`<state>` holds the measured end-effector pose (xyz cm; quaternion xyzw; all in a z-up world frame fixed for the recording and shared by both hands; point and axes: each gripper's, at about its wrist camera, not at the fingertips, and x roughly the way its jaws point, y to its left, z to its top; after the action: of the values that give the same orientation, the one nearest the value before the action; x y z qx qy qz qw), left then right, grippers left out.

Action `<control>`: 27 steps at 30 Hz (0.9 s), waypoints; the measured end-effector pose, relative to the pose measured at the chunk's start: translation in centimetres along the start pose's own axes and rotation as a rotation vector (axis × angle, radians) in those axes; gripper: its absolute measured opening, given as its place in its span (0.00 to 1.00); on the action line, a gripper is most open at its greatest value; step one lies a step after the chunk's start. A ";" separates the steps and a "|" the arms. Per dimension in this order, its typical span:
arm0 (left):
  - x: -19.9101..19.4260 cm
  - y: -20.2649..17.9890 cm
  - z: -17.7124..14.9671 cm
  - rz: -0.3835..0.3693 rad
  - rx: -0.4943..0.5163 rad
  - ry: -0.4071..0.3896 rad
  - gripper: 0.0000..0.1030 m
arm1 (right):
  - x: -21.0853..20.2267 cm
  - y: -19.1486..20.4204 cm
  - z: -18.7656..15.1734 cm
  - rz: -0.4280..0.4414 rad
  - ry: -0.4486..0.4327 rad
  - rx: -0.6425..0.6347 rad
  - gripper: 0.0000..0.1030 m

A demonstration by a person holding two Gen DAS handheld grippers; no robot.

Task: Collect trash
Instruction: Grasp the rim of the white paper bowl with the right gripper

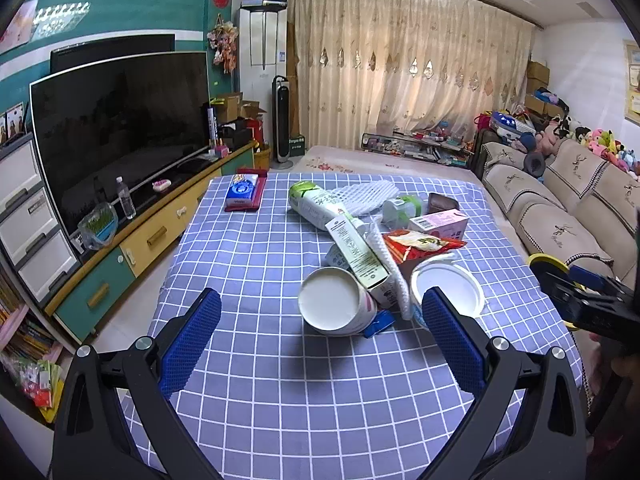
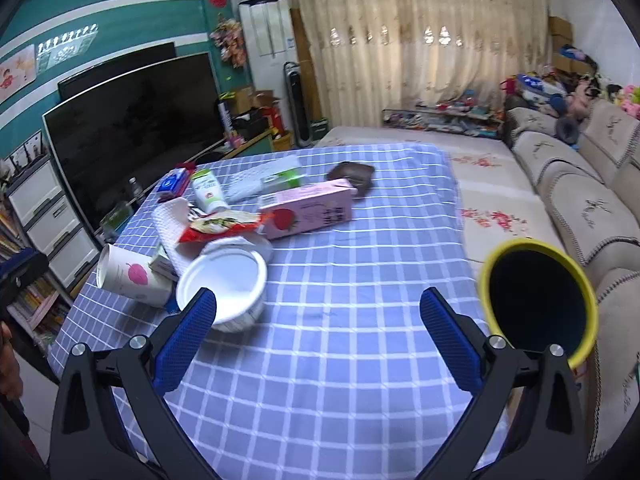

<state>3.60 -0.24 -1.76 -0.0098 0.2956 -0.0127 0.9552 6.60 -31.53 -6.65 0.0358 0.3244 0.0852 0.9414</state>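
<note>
A heap of trash lies on the blue checked tablecloth (image 1: 280,380). Nearest is a white paper cup (image 1: 332,304) on its side, with a white plastic bowl (image 1: 448,286) beside it. Behind them are a long printed box (image 1: 358,254), a red snack wrapper (image 1: 420,244), a pink carton (image 1: 440,222), a green-white bottle (image 1: 316,202) and white foam netting (image 1: 364,196). My left gripper (image 1: 320,304) hangs open just before the cup. My right gripper (image 2: 318,300) is open over bare cloth, with the bowl (image 2: 224,284) at its left finger. A yellow-rimmed dark bin (image 2: 538,300) sits off the table's right edge.
A blue tissue pack on a red box (image 1: 242,192) lies at the far left corner. A brown tray (image 2: 352,174) sits at the back. A TV (image 1: 120,128) on a low cabinet stands left and a beige sofa (image 1: 560,208) right. A white cloth (image 2: 172,228) lies in the heap.
</note>
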 end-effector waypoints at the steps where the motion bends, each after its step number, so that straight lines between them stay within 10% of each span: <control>1: 0.3 0.2 0.0 0.000 -0.004 0.003 0.96 | 0.9 0.6 0.4 0.016 0.013 -0.009 0.94; 21: 4.5 1.8 -0.1 -0.021 -0.004 0.037 0.96 | 13.0 3.2 0.7 0.059 0.298 0.000 0.14; 27: 5.0 1.7 -0.2 -0.028 -0.005 0.046 0.96 | 12.5 2.6 0.4 0.113 0.295 0.042 0.08</control>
<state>7.60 1.26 -4.82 -0.0162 0.3172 -0.0255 0.9479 16.20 -26.69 -13.61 0.0608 0.4581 0.1353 0.8764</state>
